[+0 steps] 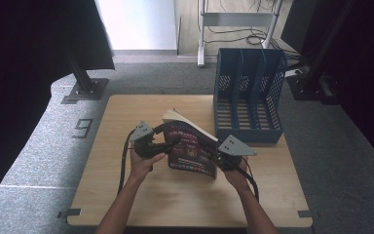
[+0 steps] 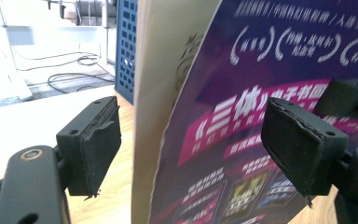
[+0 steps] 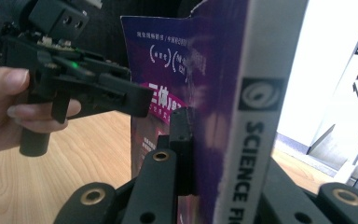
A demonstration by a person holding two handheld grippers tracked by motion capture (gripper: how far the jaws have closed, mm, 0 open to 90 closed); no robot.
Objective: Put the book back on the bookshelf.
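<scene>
High view: a purple-covered paperback book [image 1: 193,148] stands upright on the bench [image 1: 126,195], in front of the blue file rack [image 1: 248,97]. The right hand-held gripper [image 1: 222,160] is clamped on its spine edge. The left hand-held gripper [image 1: 173,142] is wide open, its jaws straddling the free edge without pressing. The cover already bows, so the book could twist or slip if lifted by the spine alone, or the pages could fan open before the left jaws close.

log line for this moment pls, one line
right gripper: shut on book at spine | left gripper: jaws open, astride book's page edge | book: upright on table | file rack: behind
</scene>
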